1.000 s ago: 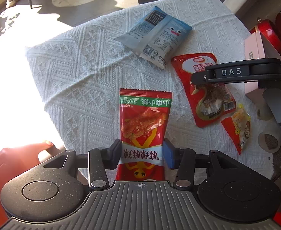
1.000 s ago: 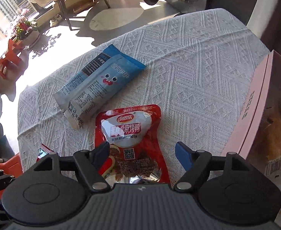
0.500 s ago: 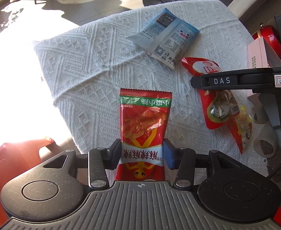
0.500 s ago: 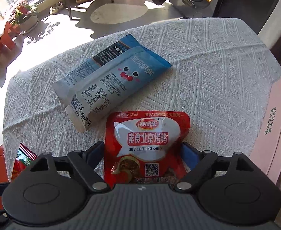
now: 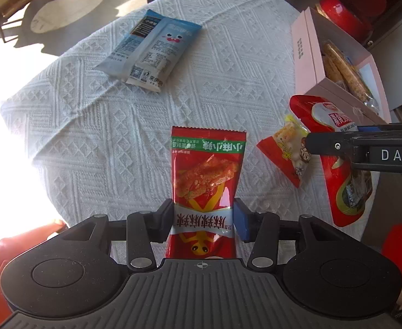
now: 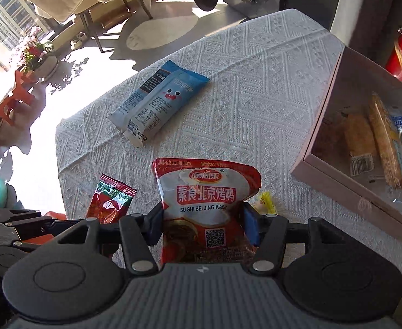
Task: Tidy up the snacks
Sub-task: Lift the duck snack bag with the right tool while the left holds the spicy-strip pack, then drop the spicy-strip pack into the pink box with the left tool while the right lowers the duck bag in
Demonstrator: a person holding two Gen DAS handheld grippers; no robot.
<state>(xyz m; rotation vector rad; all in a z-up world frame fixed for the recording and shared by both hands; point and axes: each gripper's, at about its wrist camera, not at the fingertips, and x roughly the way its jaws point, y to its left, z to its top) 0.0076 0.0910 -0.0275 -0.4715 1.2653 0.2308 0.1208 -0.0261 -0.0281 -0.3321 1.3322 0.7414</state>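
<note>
Snacks: a red spicy-strip packet (image 5: 206, 192) is pinched upright in the left gripper (image 5: 203, 219); the right gripper (image 6: 203, 227), whose jaws have just been closing, clamps a red roast-duck pouch (image 6: 206, 205) above the tabletop (image 6: 255, 96). A small red-and-yellow packet (image 5: 286, 156) lies just beside. Farther out lies a blue packet (image 6: 159, 101); an open pink box (image 6: 324, 126) at the right holds wrapped biscuits.

Both cameras are riding on hand-held grippers, looking steeply down at the white tablecloth (image 5: 228, 54) from close above its near edge. The left view is sitting to the left, the right view nearer the pink box (image 6: 338, 170). Both are sharing the far blue packet (image 5: 151, 52) and that box.
</note>
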